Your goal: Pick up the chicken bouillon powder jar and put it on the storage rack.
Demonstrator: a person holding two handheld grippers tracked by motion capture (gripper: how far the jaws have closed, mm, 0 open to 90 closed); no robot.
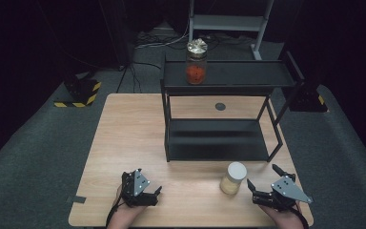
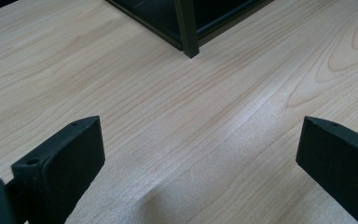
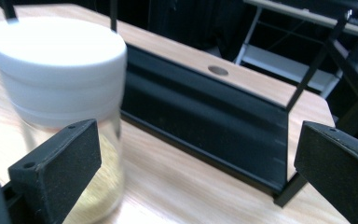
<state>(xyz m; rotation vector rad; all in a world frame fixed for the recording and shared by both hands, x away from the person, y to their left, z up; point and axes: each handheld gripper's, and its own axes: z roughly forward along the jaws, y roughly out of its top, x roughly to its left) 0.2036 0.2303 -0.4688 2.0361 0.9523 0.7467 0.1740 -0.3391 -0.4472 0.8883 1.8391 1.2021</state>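
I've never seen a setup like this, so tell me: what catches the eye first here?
A black two-tier shelf stands on the wooden table, with a gold-lidded jar of something red on its top tier. In front of the shelf, a white-lidded jar of yellowish contents stands beside the open right hand-held gripper; the left hand-held gripper waits open over bare wood.

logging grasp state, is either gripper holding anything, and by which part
Nothing is held. The left gripper and right gripper are both open; the white-lidded jar stands free.

Light falls from above on the table (image 1: 133,133); surroundings stay dark. At nine o'clock the near jar (image 3: 58,93) blurs.
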